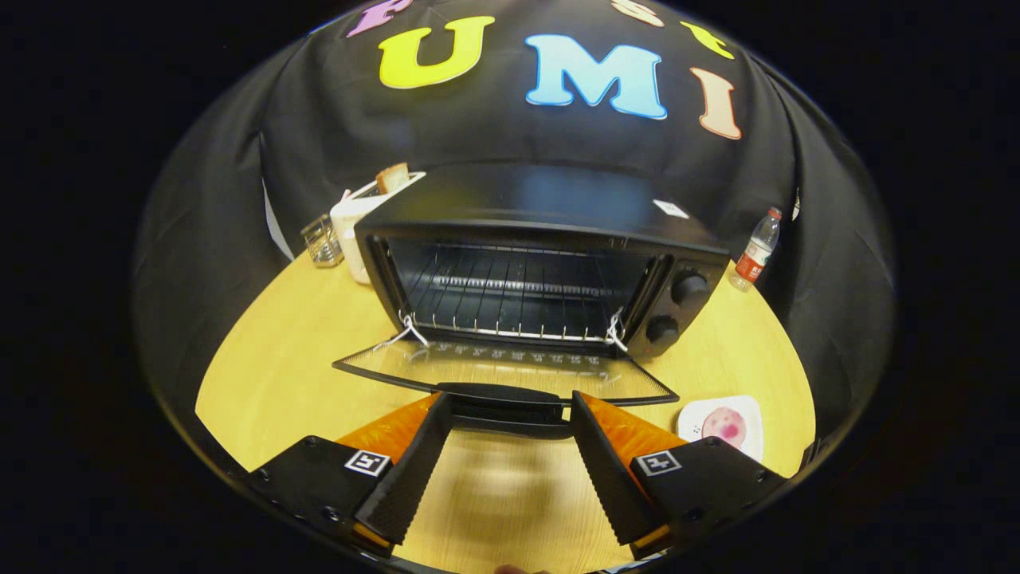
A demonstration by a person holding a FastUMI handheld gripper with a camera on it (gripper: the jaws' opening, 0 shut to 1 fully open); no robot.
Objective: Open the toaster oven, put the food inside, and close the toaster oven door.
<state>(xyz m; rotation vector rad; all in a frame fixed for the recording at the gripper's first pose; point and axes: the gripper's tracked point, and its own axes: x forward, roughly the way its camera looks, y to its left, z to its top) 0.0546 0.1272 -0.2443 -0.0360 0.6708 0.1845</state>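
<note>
Gripper view shows my claw (510,418) with fingers apart, their tips at both sides of the dark handle (500,394) of the lowered glass door (502,371); I cannot tell if they touch it. Beyond stands the black toaster oven (542,271), open, on the round wooden table (295,351). The pink food on a white square plate (723,424) lies just beside my right finger.

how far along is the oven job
Done: the toaster oven door hangs fully open, its rack bare. In hand: the tool sits open, fingers either side of the door handle. Left: load the food on the plate, then close the door.
</note>
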